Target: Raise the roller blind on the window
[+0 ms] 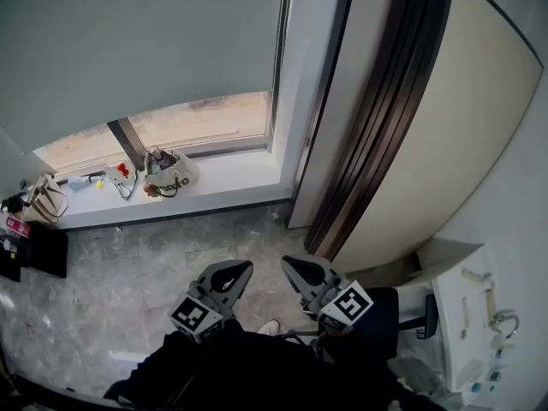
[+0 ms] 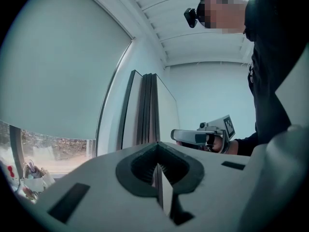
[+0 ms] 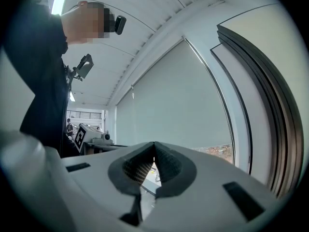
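One blind (image 1: 137, 50) is hanging at 11 o'clock in the head view. It is a smooth, matt grey-green sheet covering most of the window. Its straight bottom edge is leaving only one low strip of glass (image 1: 205, 116) showing above the white sill (image 1: 240, 187). One pale bag (image 1: 169, 176) with dark handles is sitting on the sill at 9 o'clock, among a few bits too small to tell. At 2 o'clock a dark, ribbed frame (image 1: 377, 118) is running upright beside a flat cream panel (image 1: 462, 127). The floor (image 1: 128, 272) is showing a grey marbled pattern. Two tongs are pointing toward the window from 6 o'clock, well apart from the blind: the left tongs (image 1: 244, 270) and the right tongs (image 1: 289, 265). Both are standing with jaws together and nothing between them.
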The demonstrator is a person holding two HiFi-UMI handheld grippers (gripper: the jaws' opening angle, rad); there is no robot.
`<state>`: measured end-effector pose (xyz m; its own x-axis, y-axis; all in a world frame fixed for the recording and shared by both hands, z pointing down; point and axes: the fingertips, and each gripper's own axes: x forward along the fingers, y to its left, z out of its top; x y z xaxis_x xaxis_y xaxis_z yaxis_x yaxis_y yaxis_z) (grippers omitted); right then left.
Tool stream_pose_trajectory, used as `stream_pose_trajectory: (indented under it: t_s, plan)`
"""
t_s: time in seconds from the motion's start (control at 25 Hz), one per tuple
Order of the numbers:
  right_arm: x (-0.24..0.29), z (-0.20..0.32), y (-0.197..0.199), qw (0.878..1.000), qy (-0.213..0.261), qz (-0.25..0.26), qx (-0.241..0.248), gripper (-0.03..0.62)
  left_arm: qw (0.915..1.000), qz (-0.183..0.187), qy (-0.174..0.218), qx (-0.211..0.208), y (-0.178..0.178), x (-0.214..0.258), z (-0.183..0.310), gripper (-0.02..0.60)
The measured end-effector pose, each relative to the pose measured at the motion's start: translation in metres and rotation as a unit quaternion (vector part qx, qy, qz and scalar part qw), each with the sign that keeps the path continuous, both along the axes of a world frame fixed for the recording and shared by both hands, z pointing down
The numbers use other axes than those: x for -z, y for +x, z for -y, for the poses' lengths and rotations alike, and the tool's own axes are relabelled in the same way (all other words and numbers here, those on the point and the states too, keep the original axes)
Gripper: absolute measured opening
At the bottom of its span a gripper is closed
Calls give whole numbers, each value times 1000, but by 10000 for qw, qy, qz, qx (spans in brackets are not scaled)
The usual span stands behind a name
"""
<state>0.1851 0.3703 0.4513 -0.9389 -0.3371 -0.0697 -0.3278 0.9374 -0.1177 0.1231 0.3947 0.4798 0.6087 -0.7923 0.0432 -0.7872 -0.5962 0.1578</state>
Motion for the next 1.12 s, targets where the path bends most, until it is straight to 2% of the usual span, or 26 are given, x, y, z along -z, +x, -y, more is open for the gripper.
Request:
stream_pose_trajectory:
  t_s: [0.16, 0.28, 0.44, 0.6, 0.8, 0.96, 1.12]
  plan:
    - [6, 27, -18, 9999, 43, 160, 1, 6, 9999, -32, 96, -28, -15, 4, 32, 6]
    - [-2, 54, -43, 9999, 23, -111, -79, 6, 9992, -160, 328, -131, -37, 10, 63, 6]
    - [3, 99, -79, 9992, 31, -255, -293, 6, 9996, -108, 176, -212, -70, 6, 109, 6]
    - [10, 145, -107, 9970, 165, -312, -691, 6, 9991, -110, 293, -303, -99, 13, 152, 6]
    - [11, 198, -146, 9942, 155, -282, -1027, 6, 9978, -232, 260, -572, -140, 14, 199, 6]
    - [5, 233, -160, 9923, 53, -328, -1192, 6, 9978, -221, 137, -602, -158, 12, 236, 6]
    - [1, 269, -164, 9926, 18, -367, -1156, 6, 9977, -281, 91, -603, -164, 10, 272, 6]
